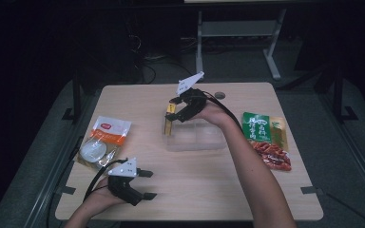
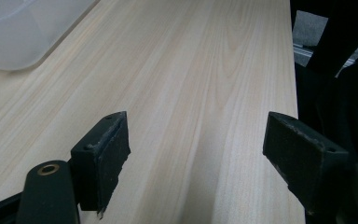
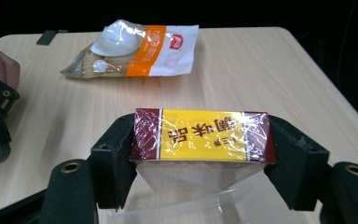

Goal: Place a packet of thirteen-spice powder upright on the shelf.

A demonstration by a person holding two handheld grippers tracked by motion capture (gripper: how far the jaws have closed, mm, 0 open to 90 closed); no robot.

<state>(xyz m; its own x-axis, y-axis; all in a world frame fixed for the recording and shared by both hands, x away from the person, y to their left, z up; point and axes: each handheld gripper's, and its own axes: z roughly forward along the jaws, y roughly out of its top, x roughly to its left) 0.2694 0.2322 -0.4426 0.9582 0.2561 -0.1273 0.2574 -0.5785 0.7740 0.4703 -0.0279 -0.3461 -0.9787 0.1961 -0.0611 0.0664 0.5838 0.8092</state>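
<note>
Between the right gripper's (image 3: 200, 154) pads sits a small yellow-and-maroon box (image 3: 200, 135), wrapped in glossy film, held by its two short ends above the clear plastic tray (image 1: 195, 137). It looks light and stiff, but the film is probably slick, so a squeeze across the firm ends seems the safest hold. Both jaws press flat on those ends, part-way closed. Nearer the table's front edge, the left gripper (image 1: 145, 184) hangs wide open over bare wood, holding nothing.

The box (image 3: 200, 135) is yellow with maroon ends under clear wrap. One pouch (image 3: 135, 46) is white and orange, another (image 1: 266, 138) green and red. The bench (image 1: 180, 185) is pale wood-grain; both tools (image 1: 173, 112) (image 1: 147, 184) are black.
</note>
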